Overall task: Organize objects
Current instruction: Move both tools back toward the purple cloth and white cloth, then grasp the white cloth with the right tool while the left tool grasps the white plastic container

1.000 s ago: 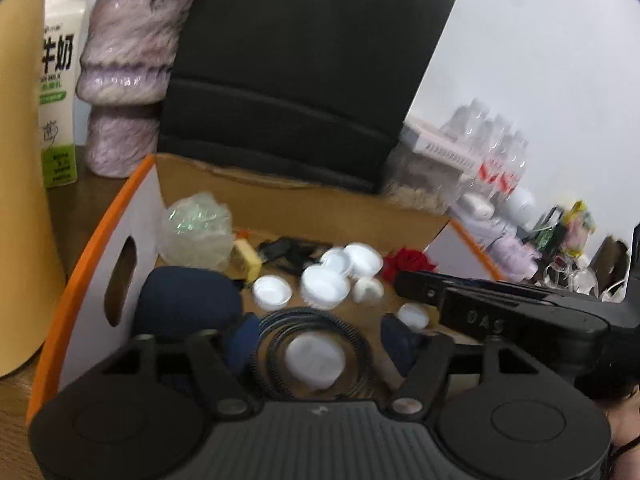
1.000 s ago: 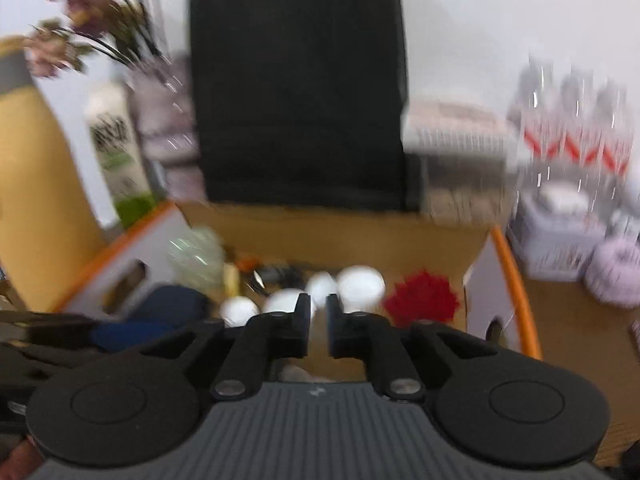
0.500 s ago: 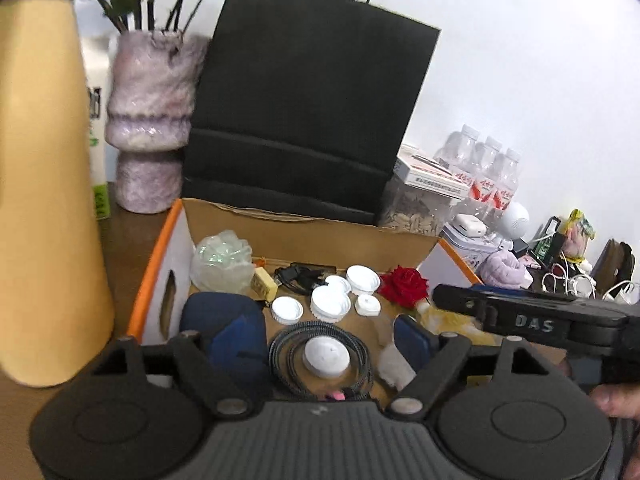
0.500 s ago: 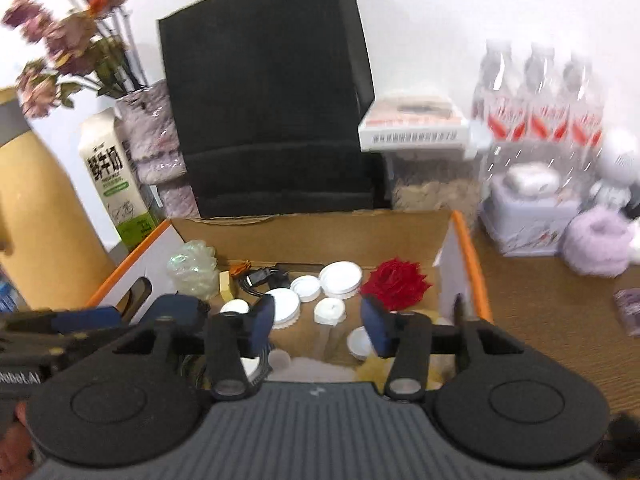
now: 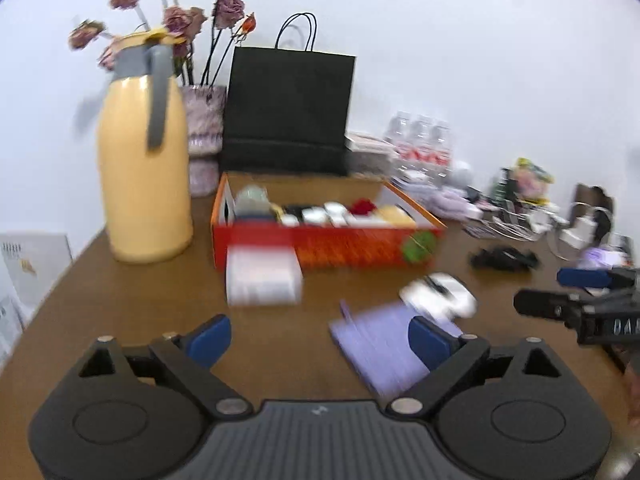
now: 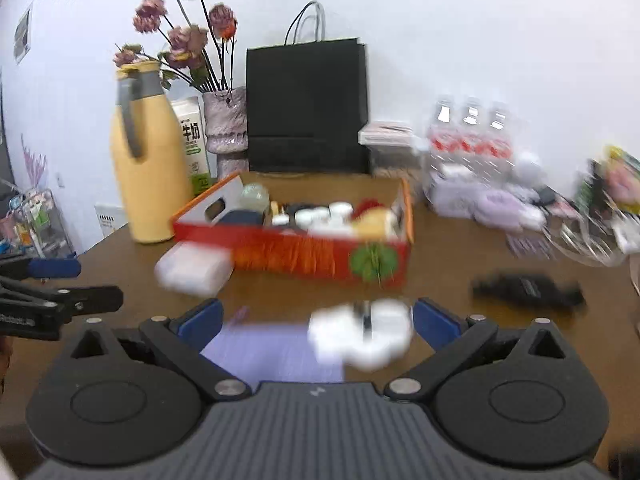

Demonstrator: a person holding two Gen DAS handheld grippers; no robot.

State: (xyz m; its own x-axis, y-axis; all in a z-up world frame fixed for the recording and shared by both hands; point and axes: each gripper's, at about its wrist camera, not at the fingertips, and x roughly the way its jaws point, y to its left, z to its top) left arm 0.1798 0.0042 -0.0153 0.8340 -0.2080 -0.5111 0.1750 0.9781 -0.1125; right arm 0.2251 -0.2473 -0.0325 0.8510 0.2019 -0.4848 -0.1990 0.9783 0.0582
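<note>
An orange cardboard box [image 5: 320,246] [image 6: 304,254] on the brown table holds several white caps, a red rose and other small items. In front of it lie a white packet [image 5: 262,280] [image 6: 192,270], a purple sheet [image 5: 380,344] [image 6: 272,354], a blurred white object [image 5: 440,296] [image 6: 360,330] and a black item [image 5: 504,258] [image 6: 524,288]. My left gripper [image 5: 320,338] [image 6: 100,283] hovers short of the box, its jaws opening wide, with nothing between them. My right gripper [image 6: 318,318] [image 5: 540,292] is beside it, jaws opening, above the sheet and the white object without touching them.
A yellow jug [image 5: 144,172] stands left of the box. Behind it are a vase of dried flowers [image 5: 204,136], a milk carton [image 6: 194,144] and a black paper bag [image 5: 288,112]. Water bottles [image 6: 472,136] and clutter fill the right side.
Both grippers have pulled back from over the box to the table in front of it. The right jaws went from nearly shut to wide; the left jaws widened too.
</note>
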